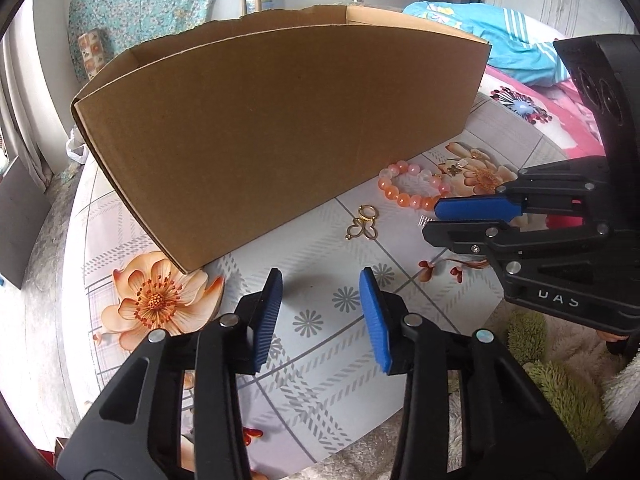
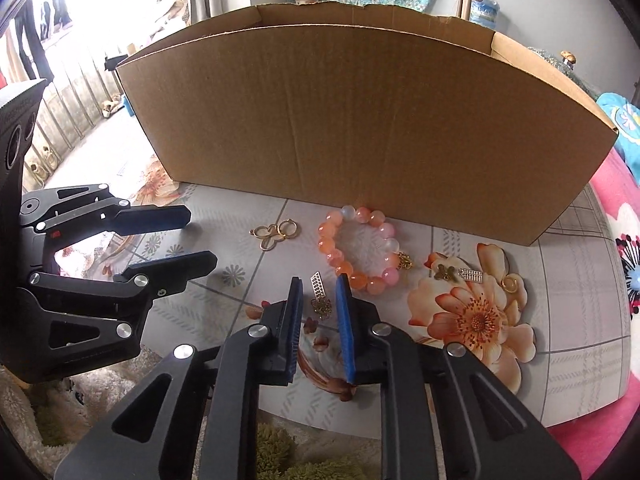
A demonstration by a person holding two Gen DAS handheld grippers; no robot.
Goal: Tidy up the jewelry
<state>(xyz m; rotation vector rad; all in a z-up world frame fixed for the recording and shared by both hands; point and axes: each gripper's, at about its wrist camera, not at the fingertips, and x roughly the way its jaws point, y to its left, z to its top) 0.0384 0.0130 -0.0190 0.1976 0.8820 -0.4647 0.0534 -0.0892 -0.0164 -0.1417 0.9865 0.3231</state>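
Right gripper [image 2: 318, 304] narrowed to a slim gap round a gold drop earring [image 2: 319, 296] lying on the tablecloth [image 2: 568, 320]; pads flank it, no clear squeeze. Left gripper [image 1: 320, 300] approx half open, nothing between, hovering over bare cloth. Ribbed blue pads, black plastic arms. Glossy orange-pink bead bracelet [image 2: 360, 252] and gold butterfly ring [image 2: 276, 234] lie in front of the tall cardboard box [image 2: 360, 120], whose wall blocks the far side.
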